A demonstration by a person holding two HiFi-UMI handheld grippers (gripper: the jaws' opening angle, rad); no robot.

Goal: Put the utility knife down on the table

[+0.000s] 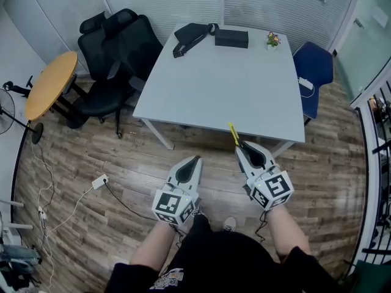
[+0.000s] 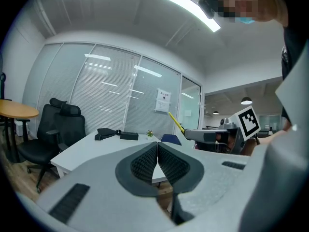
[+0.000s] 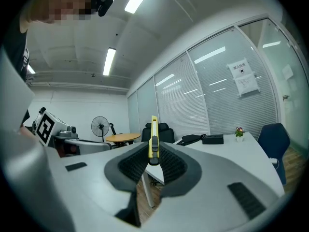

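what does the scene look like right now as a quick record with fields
left gripper: shut, nothing between the jaws
right gripper: shut on the yellow utility knife
knife place: in the air by the near edge of the white table, not set down
on table, far end: black bag, black box, small flower pot
task: not yet done

The room is brightly and evenly lit by ceiling light strips, blown out to white glare in both gripper views. Only soft shadow is cast beneath the table. Edges are bent and darkened by fisheye distortion; the nearest foreground seems slightly soft.
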